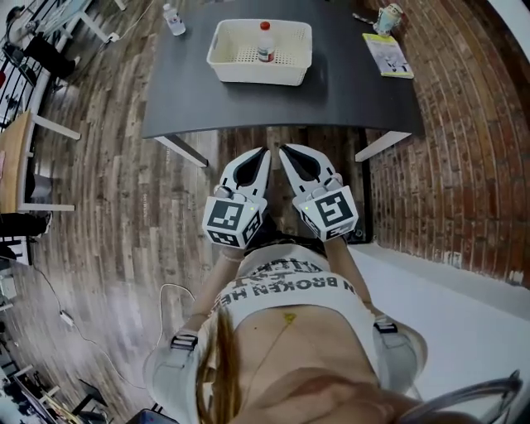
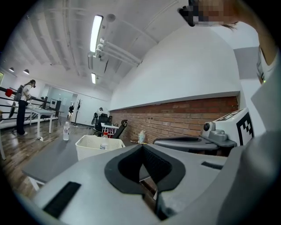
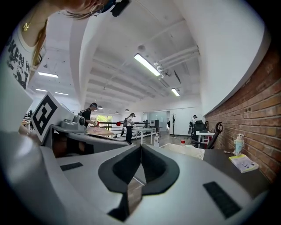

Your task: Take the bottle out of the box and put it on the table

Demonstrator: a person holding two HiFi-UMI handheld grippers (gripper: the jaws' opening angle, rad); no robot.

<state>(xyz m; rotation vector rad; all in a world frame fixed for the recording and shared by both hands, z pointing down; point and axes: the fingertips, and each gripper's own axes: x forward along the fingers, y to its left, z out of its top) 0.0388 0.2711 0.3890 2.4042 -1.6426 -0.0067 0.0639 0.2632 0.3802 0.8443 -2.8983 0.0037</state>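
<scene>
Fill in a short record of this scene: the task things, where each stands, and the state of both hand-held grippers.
Box: white, on the dark table
Bottle: red cap, upright inside the box
Left hand-held gripper: shut, empty, short of the table
Right hand-held gripper: shut, empty, beside the left one
Also on the table: second bottle, yellow booklet

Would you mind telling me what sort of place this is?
Probably an open-plan workshop or lab: a long brick wall, ceiling strip lights, and other people at work across the wooden floor.
</scene>
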